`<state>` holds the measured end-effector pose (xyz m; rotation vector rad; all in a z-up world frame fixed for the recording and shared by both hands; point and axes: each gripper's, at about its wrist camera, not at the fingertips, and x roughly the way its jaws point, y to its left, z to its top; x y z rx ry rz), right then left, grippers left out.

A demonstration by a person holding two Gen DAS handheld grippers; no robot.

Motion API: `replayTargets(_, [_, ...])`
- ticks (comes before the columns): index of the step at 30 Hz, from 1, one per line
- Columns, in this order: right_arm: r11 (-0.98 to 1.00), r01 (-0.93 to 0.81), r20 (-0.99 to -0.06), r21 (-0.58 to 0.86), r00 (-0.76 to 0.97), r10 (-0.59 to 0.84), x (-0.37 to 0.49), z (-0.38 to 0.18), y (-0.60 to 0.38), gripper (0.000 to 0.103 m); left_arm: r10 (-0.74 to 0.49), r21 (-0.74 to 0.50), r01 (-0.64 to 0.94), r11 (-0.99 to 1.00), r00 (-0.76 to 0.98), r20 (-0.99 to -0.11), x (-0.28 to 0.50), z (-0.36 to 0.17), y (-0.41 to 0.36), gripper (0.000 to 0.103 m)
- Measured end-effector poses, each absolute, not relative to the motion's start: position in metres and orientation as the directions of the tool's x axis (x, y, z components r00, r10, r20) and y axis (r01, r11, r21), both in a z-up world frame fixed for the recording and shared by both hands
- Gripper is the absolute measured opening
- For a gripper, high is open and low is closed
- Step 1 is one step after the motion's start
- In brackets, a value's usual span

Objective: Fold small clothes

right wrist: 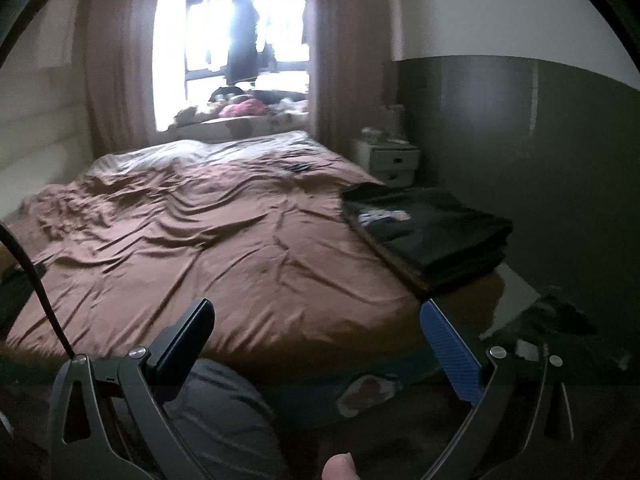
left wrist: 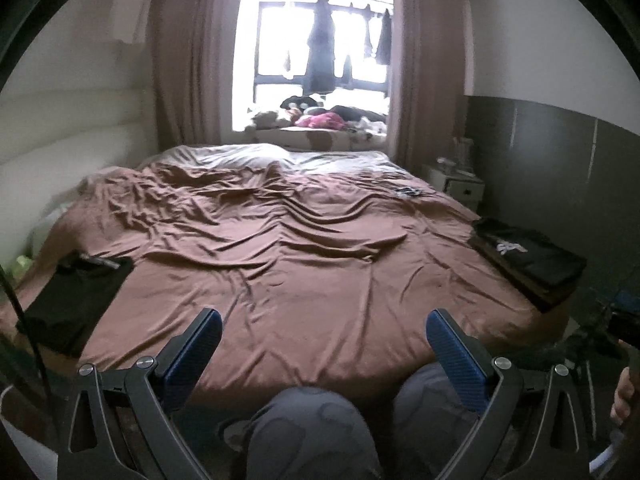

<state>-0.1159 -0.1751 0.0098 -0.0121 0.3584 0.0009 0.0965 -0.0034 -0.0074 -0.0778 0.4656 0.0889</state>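
Fingers of both grippers, left gripper (left wrist: 324, 332) and right gripper (right wrist: 316, 328), are spread and empty. Folded dark stack (right wrist: 432, 232) lies ahead-right, nearer the right one; black garment (left wrist: 76, 296) lies left.

Both wrist views low at bed (left wrist: 304, 248) foot, facing window (right wrist: 236, 40); share bed.

Brown bedsheet (left wrist: 304, 240); black folded clothes (right wrist: 436, 232) (white print, perhaps lettering); blue-padded hand-held gripper (left wrist: 324, 320).
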Motion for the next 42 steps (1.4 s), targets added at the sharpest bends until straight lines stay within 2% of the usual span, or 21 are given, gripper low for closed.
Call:
replayTargets(14, [0.994,-0.103,-0.415,-0.026,0.906,0.083,-0.119,-0.013,-0.156,0.103,0.070,-0.089,-0.133,0.987,0.860,-0.505,0.080,-0.044,0.006,0.103])
replayTargets(23, [0.992,-0.108,-0.398,-0.060,0.914,0.075,-0.131,-0.012,-0.151,0.103,0.067,-0.096,-0.131,0.987,0.868,-0.493,0.075,-0.044,0.007,0.103])
replayTargets(42, [0.989,-0.138,-0.385,-0.042,0.916,0.112,-0.135,-0.016,-0.141,0.103,0.080,-0.092,-0.143,0.986,0.867,-0.491,0.064,-0.041,0.007,0.103])
